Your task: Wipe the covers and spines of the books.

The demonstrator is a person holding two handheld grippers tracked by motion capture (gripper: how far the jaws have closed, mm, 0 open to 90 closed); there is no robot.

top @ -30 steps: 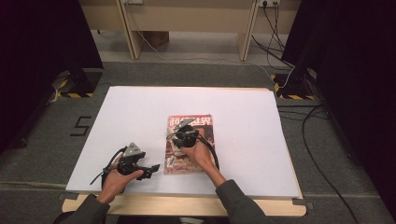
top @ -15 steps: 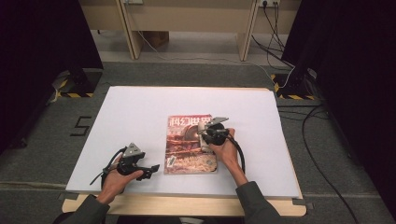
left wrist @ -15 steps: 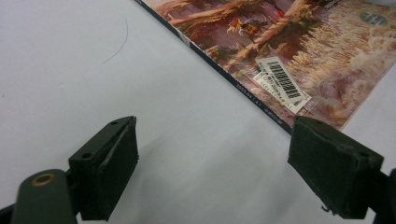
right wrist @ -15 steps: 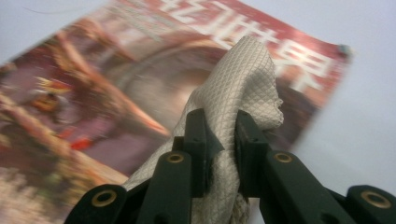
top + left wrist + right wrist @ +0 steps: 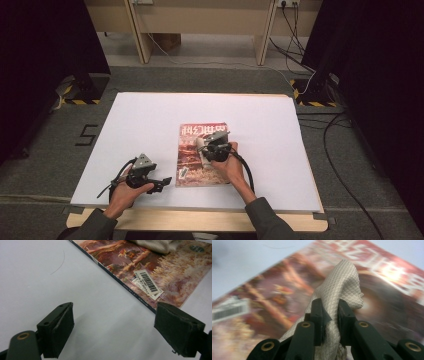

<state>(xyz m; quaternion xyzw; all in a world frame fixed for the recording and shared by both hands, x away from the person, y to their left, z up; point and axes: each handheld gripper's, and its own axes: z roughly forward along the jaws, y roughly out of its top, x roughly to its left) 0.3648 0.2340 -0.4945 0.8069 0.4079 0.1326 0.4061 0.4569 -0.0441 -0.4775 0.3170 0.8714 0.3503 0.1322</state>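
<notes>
Your right gripper clamps a pale cloth over the magazine lying mid-table, wiping apparently under way; your left gripper rests beside it, jaws apart and empty.

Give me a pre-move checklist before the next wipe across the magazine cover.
1. Right gripper clamped on the white cloth: ok.
2. Cloth over the magazine: ok; whether it touches the cover: cannot tell.
3. Magazine lies flat on the table: ok.
4. Left gripper open, holding nothing, off the cover: ok.
5. Magazine pinned against sliding: not ok, the left gripper rests beside its edge, not on it.
6. Cover is clean: cannot tell.
</notes>
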